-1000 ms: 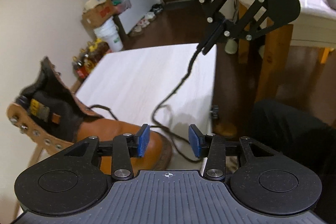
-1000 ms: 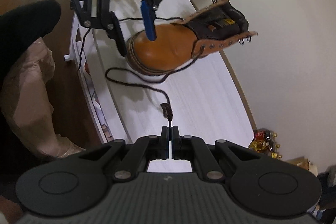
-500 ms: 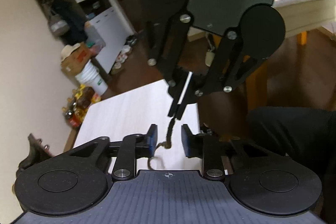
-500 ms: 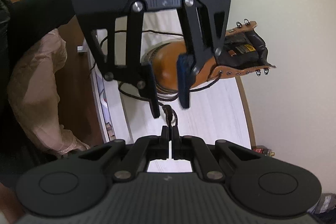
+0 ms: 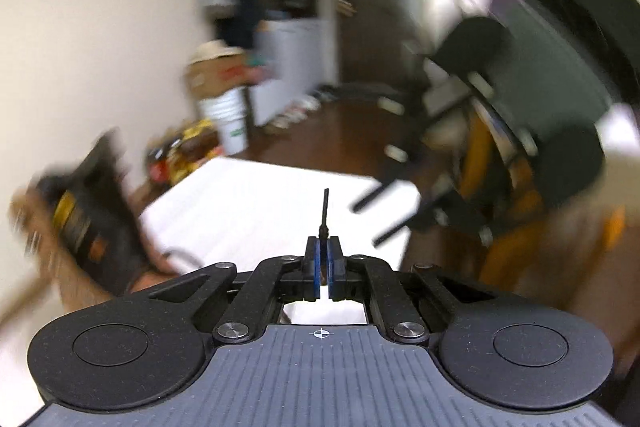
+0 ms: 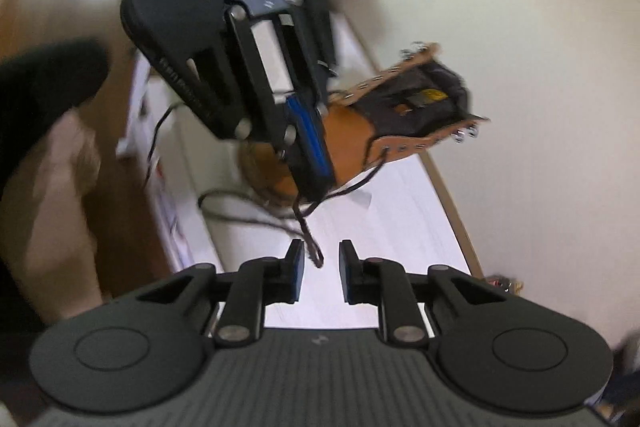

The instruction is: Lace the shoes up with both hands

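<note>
White worktop (image 5: pixel 260 203) carries one tan lace-up boot (image 6: pixel 352 131) against a cream wall; dark wood floor lies beyond.

Left wrist view: left claw (image 5: pixel 323 259) has its blue pads pressed together on the dark lace (image 5: pixel 323 215), whose stiff tip stands straight up out of the pads. The boot sits to the left of this claw, heavily blurred; only its dark tongue and a yellow tag can be made out, and the tag's writing is unreadable. Right claw (image 5: pixel 384 215) appears blurred, ahead and to the right, with two fingers apart. Background clutter includes a white bucket (image 5: pixel 228 119) and a cardboard box (image 5: pixel 216 75); any labels are too blurred to read.

Right wrist view: right claw (image 6: pixel 322 271) stands with fingers apart, a frayed lace end hanging between them and touching neither pad as far as can be told. The left claw (image 6: pixel 308 155) is ahead, pads closed, with the lace trailing from it. This view alone shows the boot's open collar, metal eyelets and hooks, and the lace looping on the worktop beside the toe. One boot, one lace, two claws counted.
</note>
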